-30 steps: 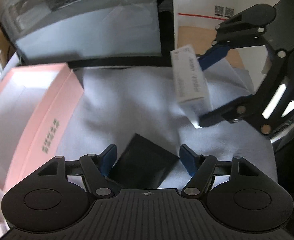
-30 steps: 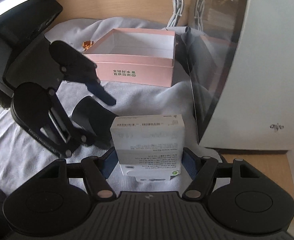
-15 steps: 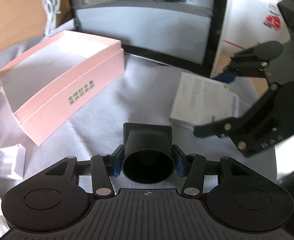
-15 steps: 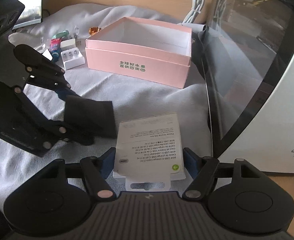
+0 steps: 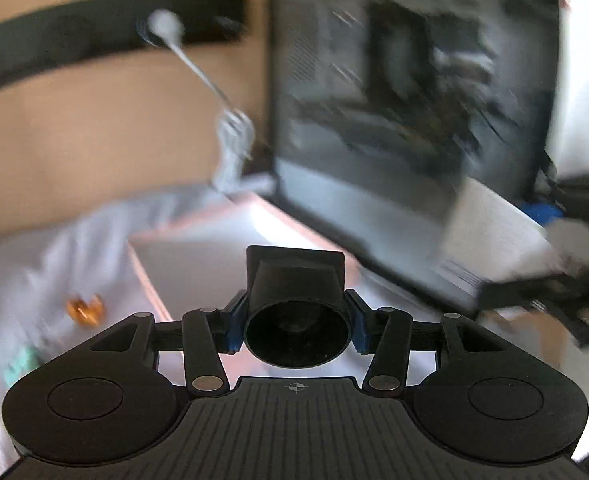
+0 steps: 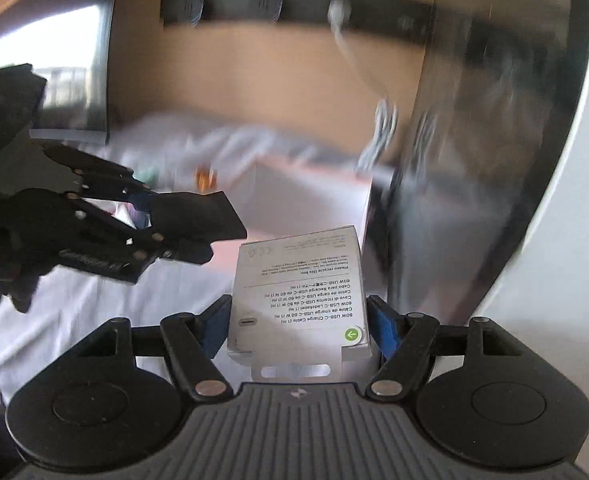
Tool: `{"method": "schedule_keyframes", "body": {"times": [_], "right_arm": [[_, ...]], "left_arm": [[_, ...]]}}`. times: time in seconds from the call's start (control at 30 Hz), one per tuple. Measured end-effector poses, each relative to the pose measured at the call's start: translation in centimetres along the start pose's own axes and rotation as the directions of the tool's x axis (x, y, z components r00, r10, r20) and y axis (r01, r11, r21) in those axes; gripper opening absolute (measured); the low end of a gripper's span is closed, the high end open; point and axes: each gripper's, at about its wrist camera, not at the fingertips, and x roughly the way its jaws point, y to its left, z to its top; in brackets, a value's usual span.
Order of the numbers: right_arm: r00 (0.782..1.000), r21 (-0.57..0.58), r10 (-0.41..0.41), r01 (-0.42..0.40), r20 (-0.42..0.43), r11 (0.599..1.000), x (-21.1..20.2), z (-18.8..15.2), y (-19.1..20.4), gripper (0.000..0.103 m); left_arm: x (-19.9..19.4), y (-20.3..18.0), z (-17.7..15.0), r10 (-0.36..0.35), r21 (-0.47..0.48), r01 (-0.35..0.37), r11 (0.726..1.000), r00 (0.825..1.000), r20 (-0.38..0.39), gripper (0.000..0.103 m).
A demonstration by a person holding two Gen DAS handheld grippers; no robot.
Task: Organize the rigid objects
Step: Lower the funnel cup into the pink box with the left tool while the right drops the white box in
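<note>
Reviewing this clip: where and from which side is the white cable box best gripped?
Across its two narrow long sides, coming in from the hang-tab end, as the right gripper does now. The white cable box is flat and rectangular, so its parallel side walls give the blue pads flat seats, and the printed face stays clear. The pink box lies ahead.

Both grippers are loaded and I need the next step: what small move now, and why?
Probably carry the left gripper forward and lower its black hood-shaped part into the open pink box just ahead. The box looks empty there, and the right gripper, clamping the white cable carton, can follow.
</note>
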Motion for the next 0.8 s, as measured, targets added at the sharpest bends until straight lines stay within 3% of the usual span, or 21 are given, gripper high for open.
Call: {"method": "schedule_keyframes", "body": {"times": [0.13,0.2,0.3,0.47,0.57,0.8], "right_arm": [[0.997,0.010,-0.006,0.005,0.078,1.000,0.3,3.2,0.2,0.071],[0.995,-0.002,-0.015,0.016,0.098,1.000,0.8,4.1,0.5,0.071],[0.996,0.003,-0.027,0.027,0.089,1.000,2.0,4.9,0.8,0.071],[0.998,0.045,-0.049,0.047,0.030,0.998,5.0,5.6,0.1,0.071],[0.998,0.062,-0.058,0.058,-0.007,0.996,6.9,5.9,-0.4,0.071],[0.995,0.147,-0.084,0.091,-0.051,0.985,13.2,7.2,-1.4,0.071]], "left_arm": [[3.0,2.4,4.4,0.075,-0.032,-0.073,0.997,0.996,0.052,0.054],[5.7,4.5,6.1,0.064,-0.133,-0.065,0.989,0.998,-0.009,0.054],[7.3,6.3,6.2,0.068,-0.223,-0.069,0.972,0.998,-0.013,0.053],[4.4,7.0,3.3,0.077,-0.275,-0.063,0.959,0.996,0.042,0.053],[1.9,7.2,0.4,0.125,-0.308,-0.106,0.945,0.991,0.042,0.053],[-4.7,7.2,-8.4,0.189,-0.441,-0.200,0.875,0.980,-0.069,0.053]]}}
